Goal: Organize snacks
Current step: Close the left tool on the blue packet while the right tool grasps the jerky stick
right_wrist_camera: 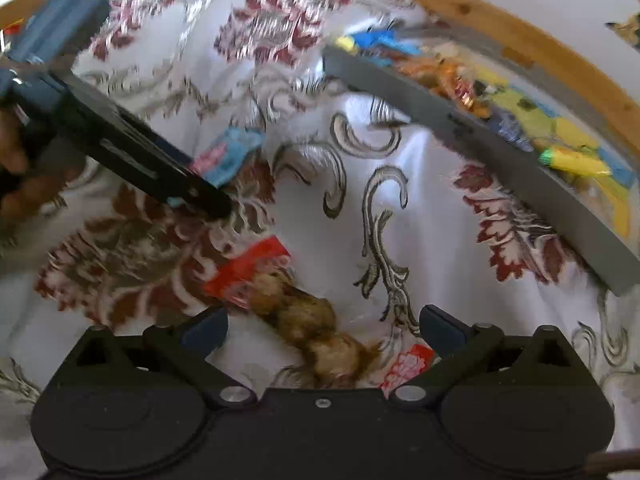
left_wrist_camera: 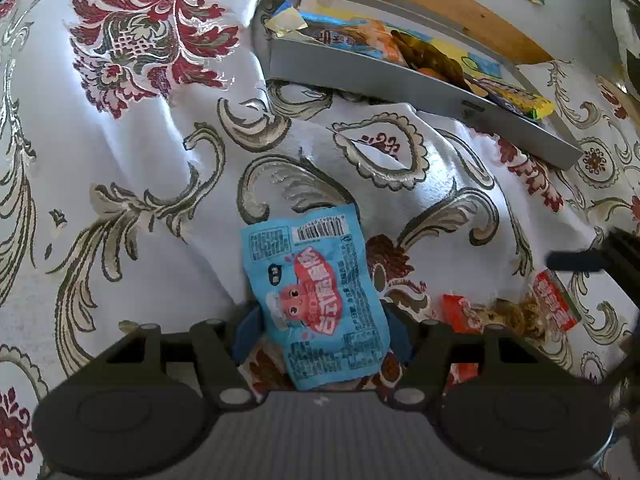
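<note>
White brocade cloth [left_wrist_camera: 132,184] with glossy red flowers and grey-green scrolls covers the surface, rumpled into soft folds. From the left wrist, the left claw [left_wrist_camera: 322,334] has closed its blue pads on a crinkly light-blue snack packet [left_wrist_camera: 316,300]; a grey tray [left_wrist_camera: 400,84] of bright wrappers sits beyond, beside a wooden rail.

From the right wrist, blurred, the right claw [right_wrist_camera: 322,330] stands open around a red-ended clear packet of brown lumpy snacks [right_wrist_camera: 308,316].

place: home | signs: floral damask cloth [left_wrist_camera: 132,128] — wooden rail [left_wrist_camera: 452,4] — gray tray [left_wrist_camera: 400,84] of snacks
</note>
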`<state>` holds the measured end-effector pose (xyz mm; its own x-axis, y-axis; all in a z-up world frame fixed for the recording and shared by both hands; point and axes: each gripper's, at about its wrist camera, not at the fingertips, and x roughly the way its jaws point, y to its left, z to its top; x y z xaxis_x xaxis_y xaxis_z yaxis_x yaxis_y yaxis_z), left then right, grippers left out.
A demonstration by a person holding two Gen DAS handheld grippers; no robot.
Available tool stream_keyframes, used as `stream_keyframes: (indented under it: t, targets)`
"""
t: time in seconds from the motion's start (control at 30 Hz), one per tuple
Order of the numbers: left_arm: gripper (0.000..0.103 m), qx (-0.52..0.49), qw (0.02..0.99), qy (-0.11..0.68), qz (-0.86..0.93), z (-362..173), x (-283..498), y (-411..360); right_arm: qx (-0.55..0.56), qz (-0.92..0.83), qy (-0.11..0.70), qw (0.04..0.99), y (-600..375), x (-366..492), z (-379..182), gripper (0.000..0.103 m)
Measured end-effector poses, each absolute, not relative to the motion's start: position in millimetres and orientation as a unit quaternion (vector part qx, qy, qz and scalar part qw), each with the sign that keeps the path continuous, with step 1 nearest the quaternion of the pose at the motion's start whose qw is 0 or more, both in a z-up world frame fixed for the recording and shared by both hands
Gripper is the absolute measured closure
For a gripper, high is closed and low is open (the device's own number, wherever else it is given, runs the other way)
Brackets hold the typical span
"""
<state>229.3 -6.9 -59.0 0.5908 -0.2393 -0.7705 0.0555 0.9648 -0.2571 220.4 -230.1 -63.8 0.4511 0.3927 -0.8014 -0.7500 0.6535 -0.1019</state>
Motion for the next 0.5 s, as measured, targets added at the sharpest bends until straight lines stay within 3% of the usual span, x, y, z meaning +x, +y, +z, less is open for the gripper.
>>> stream_keyframes:
  t: [0.17,0.5]
  targets:
    - [0.036,-0.092,0.882,0.45,-0.102,-56.7,226.0,-9.3,-0.155,0.368,0.459,0.794,-248.1,237.2,-75.2,0.001]
    - [0.04,-0.092,0.873,0.461,-0.129,-56.0,209.7,-14.2,-0.149,0.416,0.451,0.775,-241.8,184.9,-55.5,0.009]
